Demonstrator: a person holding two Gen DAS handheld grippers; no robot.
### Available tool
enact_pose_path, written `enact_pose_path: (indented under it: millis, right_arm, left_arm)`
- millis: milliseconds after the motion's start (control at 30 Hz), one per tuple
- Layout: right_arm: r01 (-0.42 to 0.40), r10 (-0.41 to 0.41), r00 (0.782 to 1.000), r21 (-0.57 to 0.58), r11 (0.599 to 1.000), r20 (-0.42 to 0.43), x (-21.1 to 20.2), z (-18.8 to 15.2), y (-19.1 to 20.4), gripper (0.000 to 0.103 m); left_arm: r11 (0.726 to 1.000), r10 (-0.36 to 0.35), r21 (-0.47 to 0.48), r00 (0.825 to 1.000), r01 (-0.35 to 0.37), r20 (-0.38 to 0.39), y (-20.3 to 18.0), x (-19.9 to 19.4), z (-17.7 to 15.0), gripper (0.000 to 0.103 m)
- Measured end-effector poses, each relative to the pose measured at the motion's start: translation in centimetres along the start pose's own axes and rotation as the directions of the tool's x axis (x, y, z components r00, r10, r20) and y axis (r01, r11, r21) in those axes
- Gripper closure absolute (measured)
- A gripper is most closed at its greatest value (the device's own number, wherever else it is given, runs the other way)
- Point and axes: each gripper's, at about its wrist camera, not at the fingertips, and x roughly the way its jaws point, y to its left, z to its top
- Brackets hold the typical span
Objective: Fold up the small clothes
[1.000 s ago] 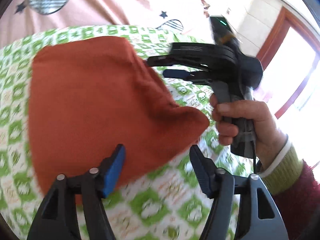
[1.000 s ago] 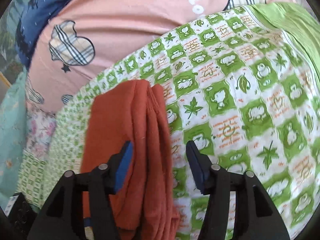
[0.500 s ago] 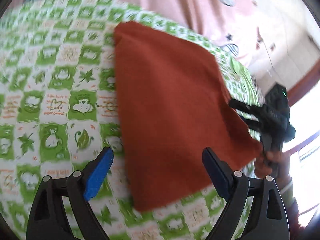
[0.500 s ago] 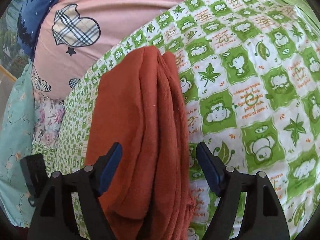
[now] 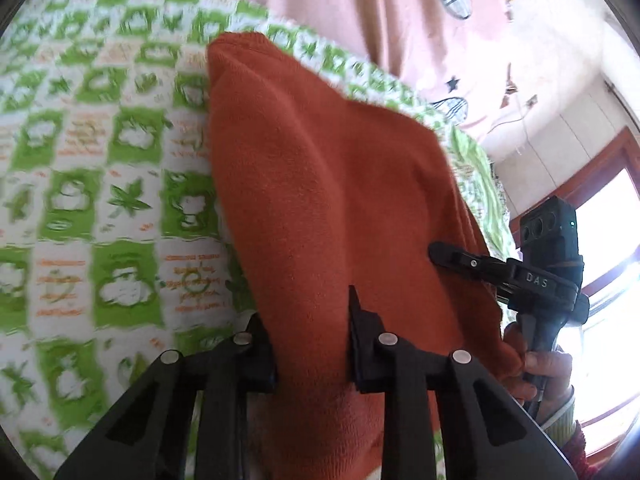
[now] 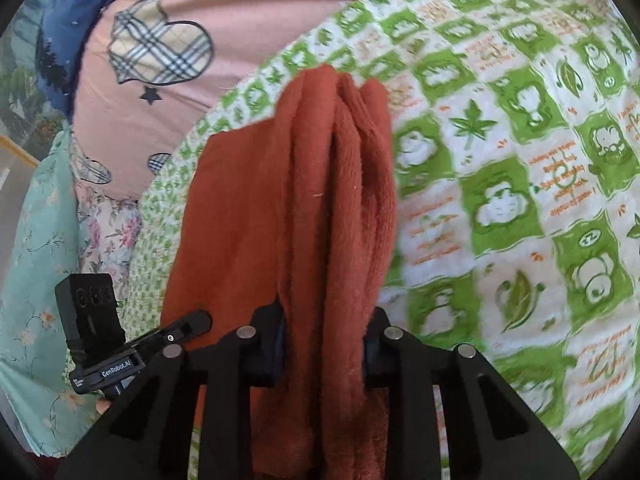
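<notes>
On the green-checked blanket (image 6: 500,184), rust garment (image 6: 320,200) (folded, thick-layered) bunches.

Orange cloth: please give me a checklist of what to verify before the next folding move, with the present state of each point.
1. Left claw shut on the orange cloth: ok, fabric fills the gap between its fingers.
2. Right claw shut on the same cloth: ok, several bunched layers pass between its fingers.
3. Both claws at the near edge, beside each other: ok, each shows in the other's view.
4. Layers in the right claw lie even: not ok, they stand as ridges.
5. Far edge rests flat on the green patterned sheet: cannot tell.
6. Room on the sheet to lay the fold: ok, bare sheet on both sides.
</notes>
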Motion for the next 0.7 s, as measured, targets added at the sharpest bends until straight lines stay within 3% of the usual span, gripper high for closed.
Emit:
enact_pose_path:
  millis: [233,467,600,667,700]
  right_arm:
    - [-0.125,0.122,0.992,-0.097,0.987,-0.041,1.6,-2.1,8.0,0.078]
    - [-0.278,0.254,0.956,-0.172,0.945,-0.149,7.1,-5.3,15.6,0.078]
    - [-0.272,0.231,0.949,-0.187,0.944,-0.217,10.2,-7.2,17.0,0.079]
    - [-0.195,0.149,0.961,-0.192,0.962,-0.234,11.5,-8.2,16.4,0.076]
    - [-0.16,0.111,0.965,-0.194,0.968,-0.239,11.7,-8.5,16.1,0.069]
  left_arm:
    - [0.997,0.075,0.03,0.993,-0.078,0.092,1.7,-9.4,-3.1,0.079]
    - [0.986,0.167,-0.036,0.971,-0.164,0.172,6.8,-19.8,-8.1,0.079]
    - [0.973,0.22,-0.099,0.964,-0.206,0.149,10.1,-21.7,-11.2,0.078]
    - [0.967,0.228,-0.138,0.967,-0.212,0.116,11.8,-21.0,-12.4,0.075]
    - [0.964,0.23,-0.158,0.967,-0.212,0.106,12.7,-20.7,-13.0,0.068]
